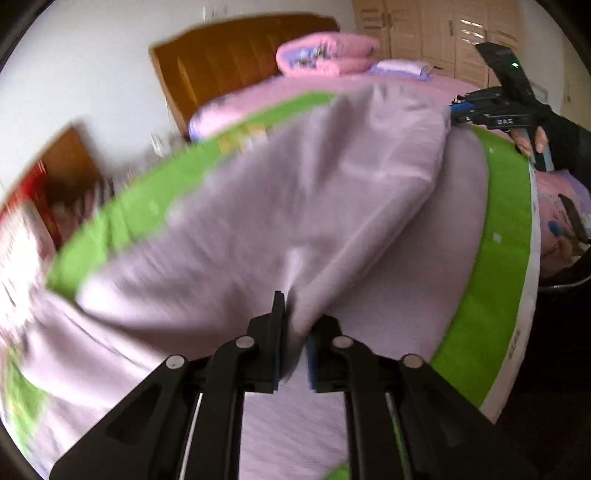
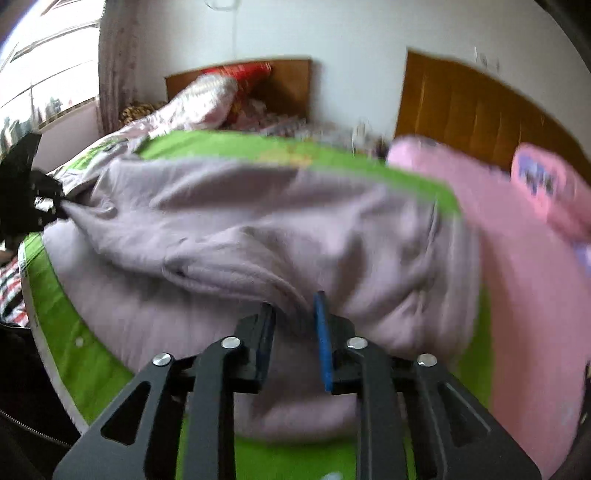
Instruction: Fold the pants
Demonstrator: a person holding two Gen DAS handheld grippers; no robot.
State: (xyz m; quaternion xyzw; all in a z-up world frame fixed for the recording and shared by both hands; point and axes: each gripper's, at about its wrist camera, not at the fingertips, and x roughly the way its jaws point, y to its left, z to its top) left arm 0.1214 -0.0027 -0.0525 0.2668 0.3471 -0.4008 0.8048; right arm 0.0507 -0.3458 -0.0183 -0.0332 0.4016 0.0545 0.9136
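Pale lilac pants lie on a green mat on a bed, with one layer lifted over another. My left gripper is shut on a bunched edge of the pants and holds it up. My right gripper is shut on another part of the pants and lifts it too. The right gripper also shows far right in the left wrist view, pinching the fabric's far corner. The left gripper shows at the left edge of the right wrist view. Both views are motion-blurred.
The green mat covers a pink bedspread. Folded pink quilts sit by a brown headboard. A second bed with heaped bedding stands beyond. A window is at far left and wardrobe doors at the back.
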